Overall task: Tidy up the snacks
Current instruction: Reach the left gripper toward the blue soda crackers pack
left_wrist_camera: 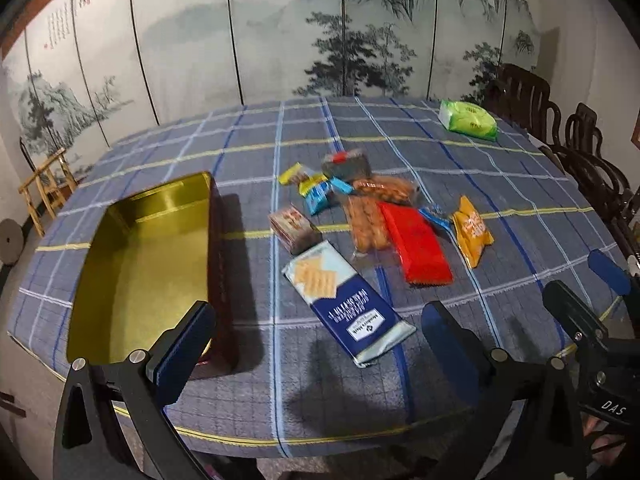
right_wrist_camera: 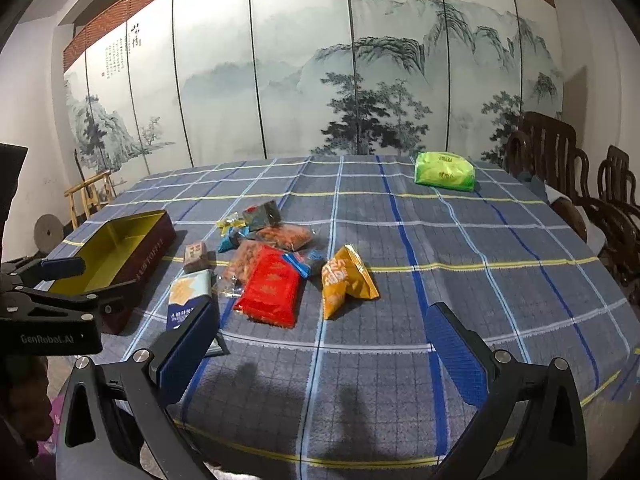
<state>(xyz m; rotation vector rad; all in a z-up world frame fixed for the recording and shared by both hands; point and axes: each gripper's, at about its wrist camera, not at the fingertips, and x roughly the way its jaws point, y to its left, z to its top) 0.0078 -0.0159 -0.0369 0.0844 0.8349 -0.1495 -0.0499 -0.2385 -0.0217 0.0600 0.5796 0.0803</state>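
Note:
A heap of snacks lies mid-table: a blue cracker pack, a red pack, an orange bag, clear bags of orange snacks, a small brown box and several small packets. An open tin with a gold inside stands to the left, empty. My left gripper is open and empty, above the near edge beside the tin. My right gripper is open and empty, in front of the heap.
A green pack lies alone at the far right of the checked tablecloth. Dark wooden chairs stand at the right. A painted folding screen is behind the table, a bamboo stool at the left.

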